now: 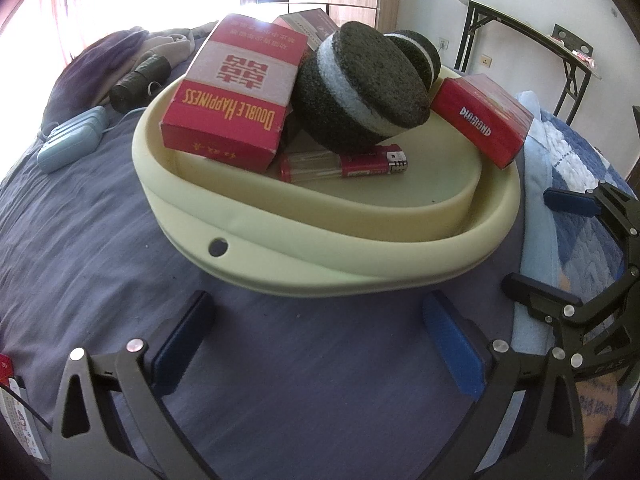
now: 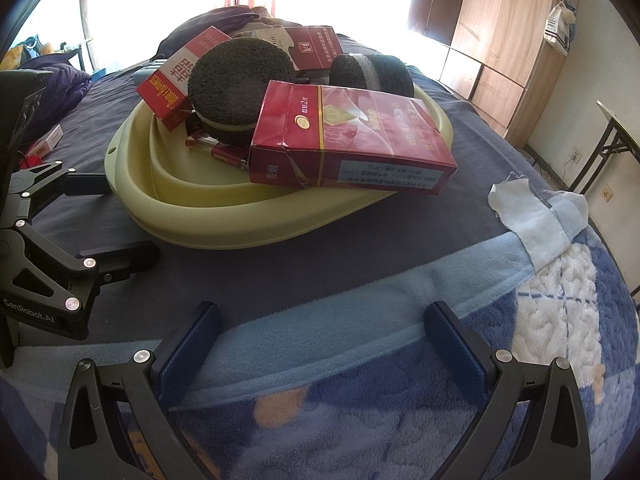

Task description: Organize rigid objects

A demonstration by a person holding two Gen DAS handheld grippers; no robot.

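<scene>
A pale yellow-green oval tray (image 1: 280, 258) (image 2: 168, 216) sits on the dark blue bed sheet. In it lie a red Double Happiness box (image 1: 236, 88) (image 2: 168, 88), two dark round sponge pucks (image 1: 360, 88) (image 2: 236, 80), a red lighter (image 1: 344, 164) (image 2: 218, 150) and another red box at the back (image 2: 316, 46). A red Diamond box (image 1: 482, 118) (image 2: 352, 140) rests tilted on the tray's right rim. My left gripper (image 1: 320, 344) stands open just in front of the tray, holding nothing. My right gripper (image 2: 326, 344) is open over the blue blanket, apart from the tray.
A blue patterned blanket (image 2: 440, 380) covers the near right of the bed. A light blue case (image 1: 72, 140) and a dark rolled item (image 1: 140, 80) lie left of the tray, with clothes behind. Small red and white packs (image 2: 46, 142) lie far left. A folding table (image 1: 560, 52) and wardrobe (image 2: 500, 40) stand beyond.
</scene>
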